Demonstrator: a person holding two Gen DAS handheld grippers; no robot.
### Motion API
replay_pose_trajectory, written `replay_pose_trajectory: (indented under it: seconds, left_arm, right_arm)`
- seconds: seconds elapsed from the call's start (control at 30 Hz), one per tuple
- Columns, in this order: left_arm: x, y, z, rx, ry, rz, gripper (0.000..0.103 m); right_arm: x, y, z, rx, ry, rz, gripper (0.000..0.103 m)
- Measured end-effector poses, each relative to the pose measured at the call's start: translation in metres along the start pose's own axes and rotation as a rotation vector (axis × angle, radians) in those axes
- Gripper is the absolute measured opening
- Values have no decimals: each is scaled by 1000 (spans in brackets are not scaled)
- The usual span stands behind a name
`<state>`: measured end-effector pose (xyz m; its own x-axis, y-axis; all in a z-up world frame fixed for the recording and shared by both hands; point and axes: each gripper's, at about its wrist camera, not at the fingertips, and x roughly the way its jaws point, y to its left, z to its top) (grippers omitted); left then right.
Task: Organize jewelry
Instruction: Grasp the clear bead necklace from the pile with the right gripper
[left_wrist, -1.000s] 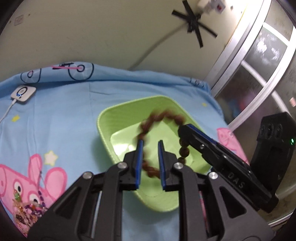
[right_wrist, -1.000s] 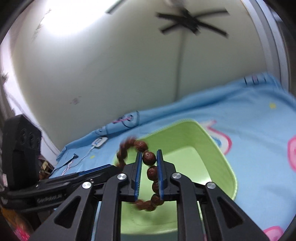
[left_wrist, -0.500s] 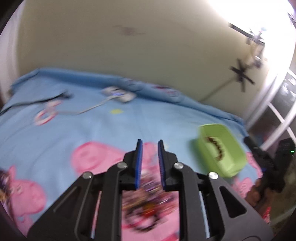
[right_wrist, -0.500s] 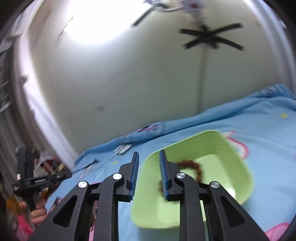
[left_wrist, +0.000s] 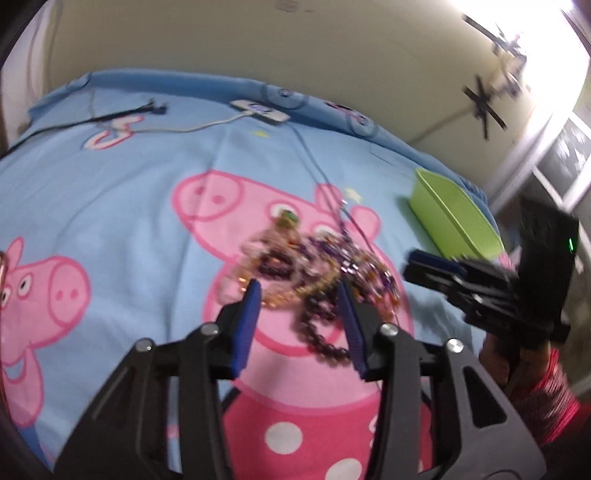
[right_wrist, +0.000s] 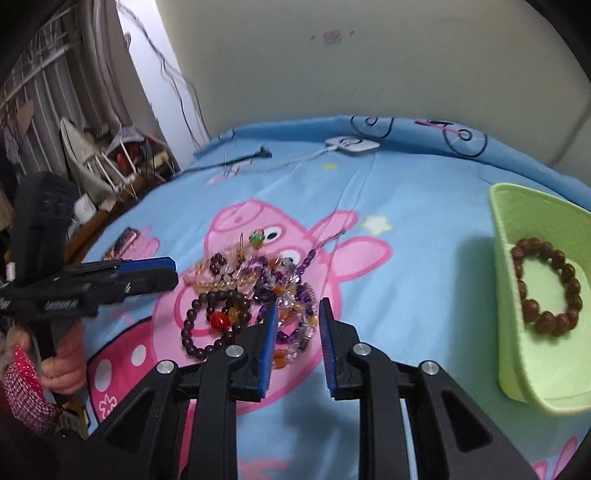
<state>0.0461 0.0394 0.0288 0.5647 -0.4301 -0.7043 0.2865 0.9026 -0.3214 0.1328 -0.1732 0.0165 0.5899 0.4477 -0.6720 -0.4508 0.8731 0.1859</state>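
Note:
A tangled pile of beaded bracelets (right_wrist: 255, 291) lies on the blue cartoon bedsheet; it also shows blurred in the left wrist view (left_wrist: 317, 273). A brown bead bracelet (right_wrist: 543, 288) lies in the green tray (right_wrist: 509, 354), which shows at the right in the left wrist view (left_wrist: 454, 218). My left gripper (left_wrist: 299, 295) is open and empty just above the pile's near side. My right gripper (right_wrist: 295, 314) is open and empty over the pile's near edge. Each gripper shows from the side in the other's view: the right one (left_wrist: 436, 266) and the left one (right_wrist: 147, 273).
A white charger (right_wrist: 351, 145) with its cable and a black cable (right_wrist: 240, 158) lie at the far side of the bed by the wall. Clutter and a rack (right_wrist: 110, 155) stand beyond the bed's left edge. A small object (right_wrist: 125, 240) lies near that edge.
The right gripper opened and left the brown bracelet in the green tray. Both grippers swung away from the tray to the jewelry pile, and the left one opened wider.

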Motion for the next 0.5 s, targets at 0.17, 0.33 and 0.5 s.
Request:
replay_pose_trajectory:
  seconds: [0.17,0.33,0.5]
  left_arm:
    - [8,-12,-9,61,16,2,41]
    - [2,-12,-6,71,-7,10,41]
    - [-12,-24,5,115,-80,9,64]
  right_arm:
    - [24,10,4,-31,59,-47,4]
    - [9,8,13,-13,9,-42,0]
    - [-42,9,39,33,-132,-8,0]
